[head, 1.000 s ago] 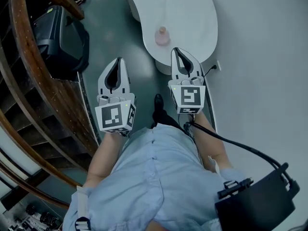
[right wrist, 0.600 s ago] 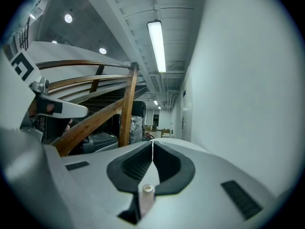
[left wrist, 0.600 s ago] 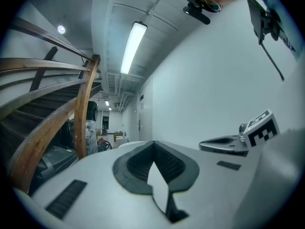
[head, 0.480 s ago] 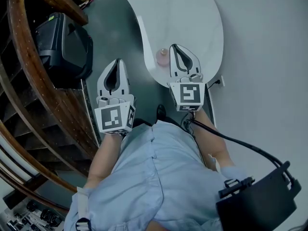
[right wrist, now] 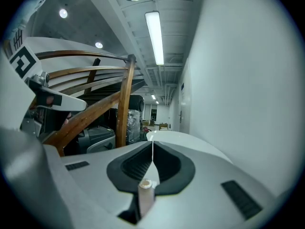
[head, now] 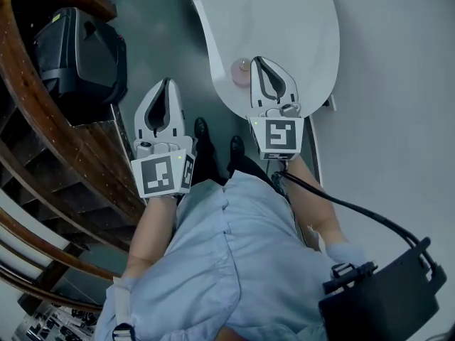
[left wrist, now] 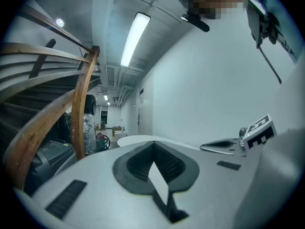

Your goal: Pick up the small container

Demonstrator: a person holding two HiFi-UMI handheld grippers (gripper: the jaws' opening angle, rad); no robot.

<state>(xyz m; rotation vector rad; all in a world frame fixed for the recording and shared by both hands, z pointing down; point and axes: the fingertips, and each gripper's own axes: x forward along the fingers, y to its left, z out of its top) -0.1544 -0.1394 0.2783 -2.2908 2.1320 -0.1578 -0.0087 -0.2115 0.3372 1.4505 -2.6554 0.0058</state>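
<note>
The small pink container (head: 241, 71) stands near the front edge of the white rounded table (head: 284, 20). My right gripper (head: 259, 60) hovers over that edge with its tip just right of the container, jaws shut and empty. In the right gripper view the container (right wrist: 145, 193) shows as a pale capped cylinder low in the opening behind the closed tips of the right gripper (right wrist: 152, 142). My left gripper (head: 168, 82) is over the grey floor, left of the table, also shut and empty. In its own view the left gripper (left wrist: 153, 144) points toward the table (left wrist: 138, 138).
A curved wooden stair rail (head: 43, 133) and a black machine (head: 75, 48) fill the left side. The person's shoes (head: 201, 128) stand on the grey floor under the grippers. A black cable (head: 341, 208) runs from the right gripper to a black device (head: 384, 297).
Both grippers have come closer to the table. The right gripper's tip, a second ago short of the table edge, now lies beside the container. Both stay shut.
</note>
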